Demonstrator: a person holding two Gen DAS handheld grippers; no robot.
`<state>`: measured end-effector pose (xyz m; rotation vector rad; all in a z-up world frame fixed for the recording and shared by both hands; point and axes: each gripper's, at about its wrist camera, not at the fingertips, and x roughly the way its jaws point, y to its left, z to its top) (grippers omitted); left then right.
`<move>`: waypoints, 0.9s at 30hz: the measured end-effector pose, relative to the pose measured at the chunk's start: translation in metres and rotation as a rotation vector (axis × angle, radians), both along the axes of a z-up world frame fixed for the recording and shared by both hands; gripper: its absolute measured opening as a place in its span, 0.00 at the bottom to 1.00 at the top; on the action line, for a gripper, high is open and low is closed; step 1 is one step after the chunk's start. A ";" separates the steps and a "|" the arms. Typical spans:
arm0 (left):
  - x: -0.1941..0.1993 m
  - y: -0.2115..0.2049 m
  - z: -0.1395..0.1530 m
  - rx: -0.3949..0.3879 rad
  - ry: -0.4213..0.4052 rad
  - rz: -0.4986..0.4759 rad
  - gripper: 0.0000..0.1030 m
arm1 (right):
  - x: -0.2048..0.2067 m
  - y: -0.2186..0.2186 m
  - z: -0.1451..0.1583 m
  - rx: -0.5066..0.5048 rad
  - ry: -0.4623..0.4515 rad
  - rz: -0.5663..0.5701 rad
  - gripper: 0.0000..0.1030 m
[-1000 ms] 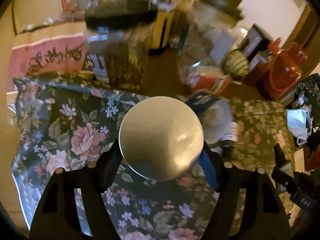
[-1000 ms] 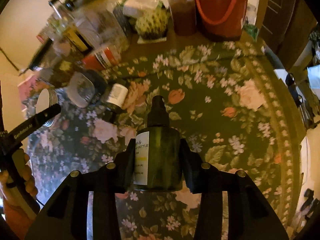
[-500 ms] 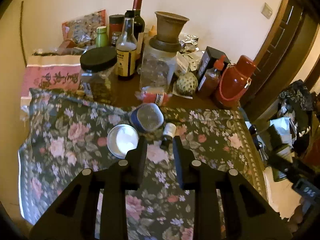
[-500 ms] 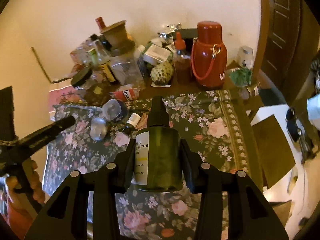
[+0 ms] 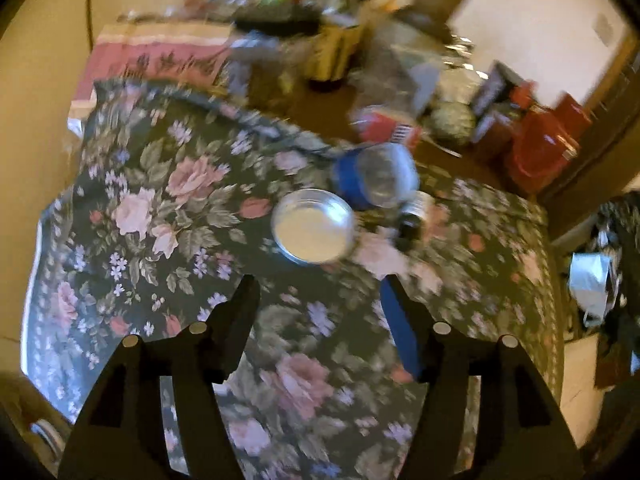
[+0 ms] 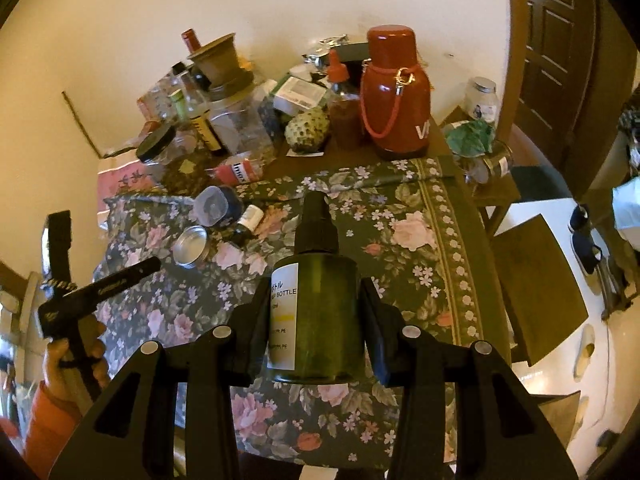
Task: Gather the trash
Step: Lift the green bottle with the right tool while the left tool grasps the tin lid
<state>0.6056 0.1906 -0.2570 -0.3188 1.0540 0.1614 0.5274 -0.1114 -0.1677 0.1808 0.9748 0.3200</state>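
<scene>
The counter (image 6: 460,216), under its floral cloth (image 5: 152,200), fills the middle of both views, with jars and bottles crowded along its far edge at the top of each frame. A second ago the left wrist view was nearly filled by a round tin held between that tool's fingers. Now the tin (image 5: 314,230) lies open side up on the cloth at frame centre, just beside a blue jar (image 5: 374,178) and a small dark bottle (image 5: 412,220). So that piece of trash was set down rather than carried off, and it remains to be collected.

The left tool (image 5: 320,292) has pulled back from the tin. Its jaws closed to a narrow gap half a second ago and are opening again now. Nothing is between them, only cloth below. In the right wrist view it shows at lower left, gripped by a hand (image 6: 76,356) in an orange sleeve.

The right tool (image 6: 314,312) has not altered its grip. Its jaws stay clamped on the green bottle (image 6: 316,312), low in the centre of the frame, cap pointing away. It has risen, since more wall and door now show above the counter. My guess is the bottle is on its way out, and the left tool is lining up its next pick.
</scene>
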 end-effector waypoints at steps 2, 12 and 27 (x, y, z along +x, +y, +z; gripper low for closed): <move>0.013 0.018 -0.014 -0.025 0.019 0.025 0.60 | 0.004 0.002 -0.003 0.001 0.007 -0.020 0.37; 0.073 0.048 -0.068 -0.079 0.112 -0.035 0.23 | 0.024 0.021 -0.018 0.012 0.060 -0.094 0.37; 0.032 0.006 -0.021 0.000 0.006 -0.073 0.01 | 0.011 0.008 -0.006 0.012 0.011 -0.058 0.37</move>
